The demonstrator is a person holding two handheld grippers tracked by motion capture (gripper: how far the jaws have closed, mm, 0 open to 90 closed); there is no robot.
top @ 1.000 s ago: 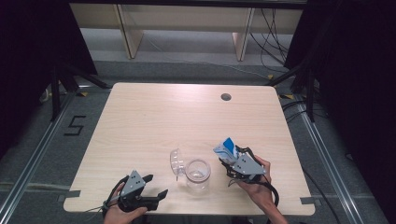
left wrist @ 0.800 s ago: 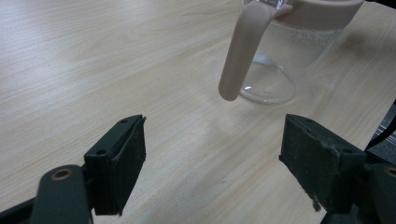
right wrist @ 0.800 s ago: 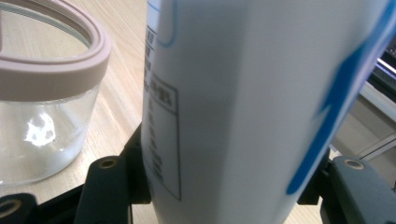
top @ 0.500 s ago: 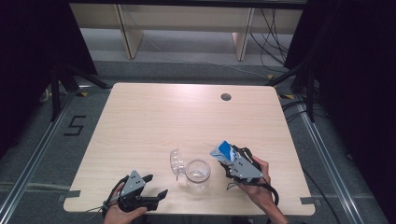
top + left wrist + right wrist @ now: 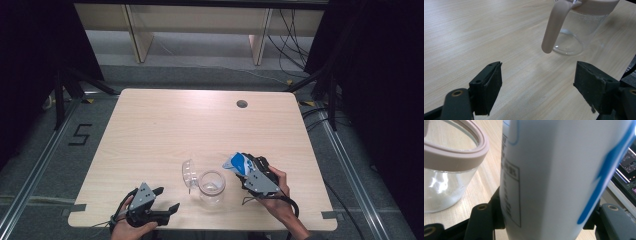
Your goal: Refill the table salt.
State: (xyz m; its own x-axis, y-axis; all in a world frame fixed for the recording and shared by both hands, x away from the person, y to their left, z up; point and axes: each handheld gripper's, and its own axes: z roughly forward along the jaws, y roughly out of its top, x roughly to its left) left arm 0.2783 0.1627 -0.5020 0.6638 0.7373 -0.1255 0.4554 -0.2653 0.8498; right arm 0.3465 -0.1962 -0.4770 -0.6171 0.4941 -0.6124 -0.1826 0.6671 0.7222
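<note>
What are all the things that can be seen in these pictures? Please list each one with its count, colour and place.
glass jug: one, clear with a pinkish-beige rim and handle, upright near the front edge of the table, between the two grippers
carton: one, white and blue, held in the right gripper, tilted toward the jug
table: one, light wood, with a dark round hole near its far right side
shelf unit: one, pale wood, on the floor beyond the table
cables: several, black, on the floor at the far right
left gripper: one, black with a grey plate, jaws open, at the front left edge
right gripper: one, black with a grey plate, closed on the carton
hands: two, at the bottom edge
</note>
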